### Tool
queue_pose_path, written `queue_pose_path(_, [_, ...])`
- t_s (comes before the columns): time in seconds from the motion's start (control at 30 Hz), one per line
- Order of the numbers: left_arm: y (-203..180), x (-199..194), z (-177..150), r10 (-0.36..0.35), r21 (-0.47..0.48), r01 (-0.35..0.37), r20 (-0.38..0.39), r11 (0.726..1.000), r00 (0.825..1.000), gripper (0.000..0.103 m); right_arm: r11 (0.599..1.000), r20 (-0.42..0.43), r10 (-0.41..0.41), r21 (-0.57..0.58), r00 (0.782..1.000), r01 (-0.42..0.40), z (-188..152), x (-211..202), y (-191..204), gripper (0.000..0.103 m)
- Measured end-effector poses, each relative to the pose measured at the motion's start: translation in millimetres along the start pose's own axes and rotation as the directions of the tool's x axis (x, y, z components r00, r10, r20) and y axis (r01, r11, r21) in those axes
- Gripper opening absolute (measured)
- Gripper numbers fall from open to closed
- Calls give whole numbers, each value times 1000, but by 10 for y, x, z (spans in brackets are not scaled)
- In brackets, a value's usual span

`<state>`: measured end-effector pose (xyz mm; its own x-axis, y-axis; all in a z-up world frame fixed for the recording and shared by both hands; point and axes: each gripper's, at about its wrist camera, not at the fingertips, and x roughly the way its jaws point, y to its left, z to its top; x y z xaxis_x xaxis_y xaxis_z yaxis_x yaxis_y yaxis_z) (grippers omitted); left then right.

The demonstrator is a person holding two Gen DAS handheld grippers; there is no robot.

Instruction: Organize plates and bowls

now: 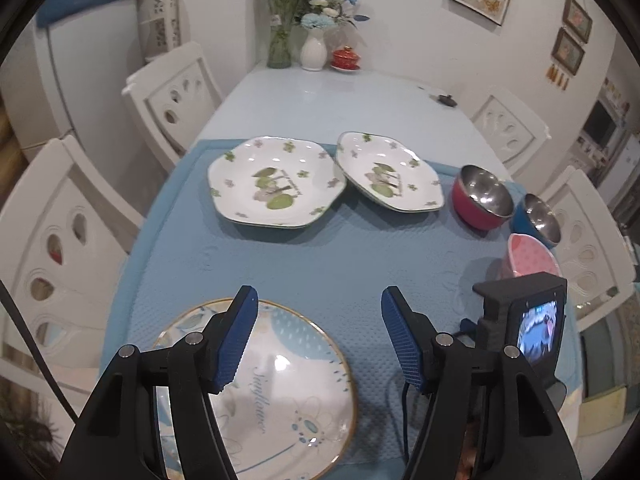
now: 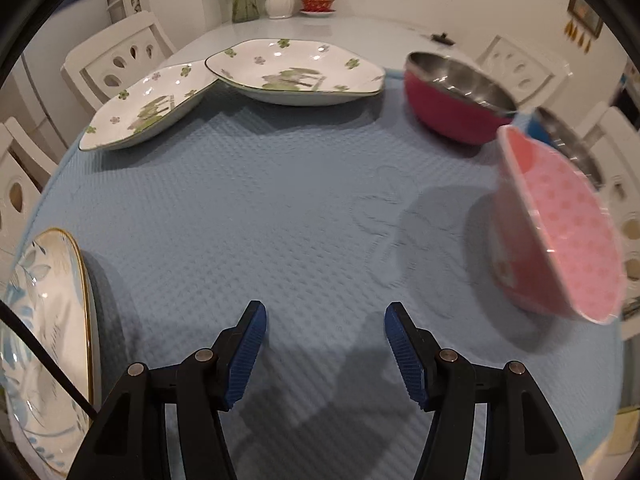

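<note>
Two white plates with green leaf prints lie side by side on the blue mat, the right one's rim resting on the left one. They also show in the right wrist view. A round gold-rimmed plate lies near left. A red steel bowl, a blue steel bowl and a pink dotted bowl stand at the right. My left gripper is open above the round plate's right edge. My right gripper is open and empty over the mat.
White chairs surround the table. Two vases with flowers and a red lidded cup stand at the far end. The right gripper's body with a small screen shows in the left wrist view.
</note>
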<state>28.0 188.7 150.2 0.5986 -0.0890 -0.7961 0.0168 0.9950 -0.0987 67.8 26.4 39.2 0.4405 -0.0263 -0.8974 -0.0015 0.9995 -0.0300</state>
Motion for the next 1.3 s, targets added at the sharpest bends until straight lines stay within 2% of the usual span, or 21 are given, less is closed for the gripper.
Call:
queue_pose_path(0.1, [-5, -45, -22, 29, -11, -29, 8, 1000, 1000, 62, 1000, 34, 7, -17, 999, -6, 73, 66, 12, 60])
queue_pose_path(0.17, [-14, -65, -40, 42, -14, -42, 9, 999, 999, 62, 999, 53, 4, -39, 999, -2, 113, 103, 31, 67])
queue_pose_path(0.23, [-28, -78, -67, 50, -22, -50, 4, 999, 999, 62, 998, 67, -13, -57, 998, 17, 129, 135, 33, 81])
queue_pose_path(0.27, [-34, -78, -76, 54, -27, -54, 1, 998, 999, 66, 998, 75, -21, -62, 997, 25, 133, 149, 22, 85])
queue_pose_path(0.33, [-21, -76, -109, 59, -64, -59, 2, 996, 998, 72, 998, 82, -32, -59, 996, 37, 126, 181, -28, 101])
queue_pose_path(0.37, [-9, -78, -124, 52, -82, -52, 2, 995, 999, 73, 998, 77, -30, -48, 997, 34, 124, 206, -66, 103])
queue_pose_path(0.47, [-14, -57, -155, 43, -109, -45, -24, 993, 999, 73, 1000, 60, 14, -7, 998, -13, 119, 233, -152, 103])
queue_pose_path(0.57, [-30, -46, -179, 36, -126, -42, -52, 991, 998, 73, 1000, 79, 0, -26, 997, 2, 89, 215, -119, 103])
queue_pose_path(0.67, [-47, -89, -208, 35, -147, -42, -47, 988, 998, 73, 1000, 109, 21, 3, 994, -22, 30, 206, -160, 103])
queue_pose_path(0.77, [-77, -136, -224, 63, -145, -68, -38, 987, 997, 73, 1000, 139, 14, 4, 990, -15, -33, 182, -150, 103])
queue_pose_path(1.03, [-53, -198, -234, 98, -162, -102, -38, 981, 995, 73, 1000, 138, 15, 4, 990, -16, -13, 201, -129, 103])
queue_pose_path(1.3, [-213, -187, -262, 139, -104, -143, -43, 984, 989, 73, 1000, 137, 15, 4, 990, -15, -15, 198, -129, 103])
